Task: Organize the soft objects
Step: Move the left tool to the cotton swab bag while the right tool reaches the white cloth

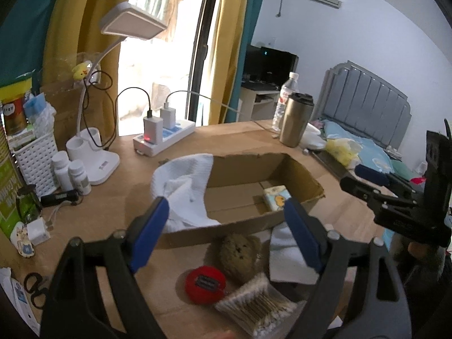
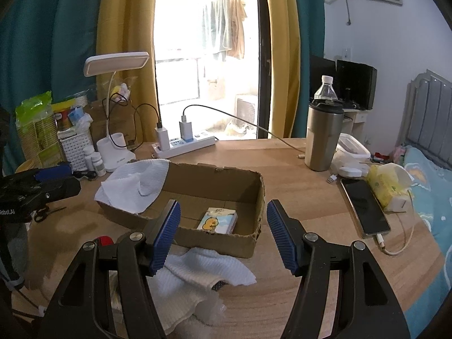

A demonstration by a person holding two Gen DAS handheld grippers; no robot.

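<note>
Cardboard box (image 2: pixel 197 197), mid-worktop (image 2: pixel 296 175): white towel (image 2: pixel 135 186) draped over its left wall; tissue pack (image 2: pixel 217 220) inside. Second white cloth (image 2: pixel 197 271) on near side. Left view only: brown plush (image 1: pixel 240 254), red round item (image 1: pixel 205 284), cotton-swab pack (image 1: pixel 254 308), partly cut off. Left gripper (image 1: pixel 226 226) and right gripper (image 2: pixel 223 234): jaws apart, empty.
</note>
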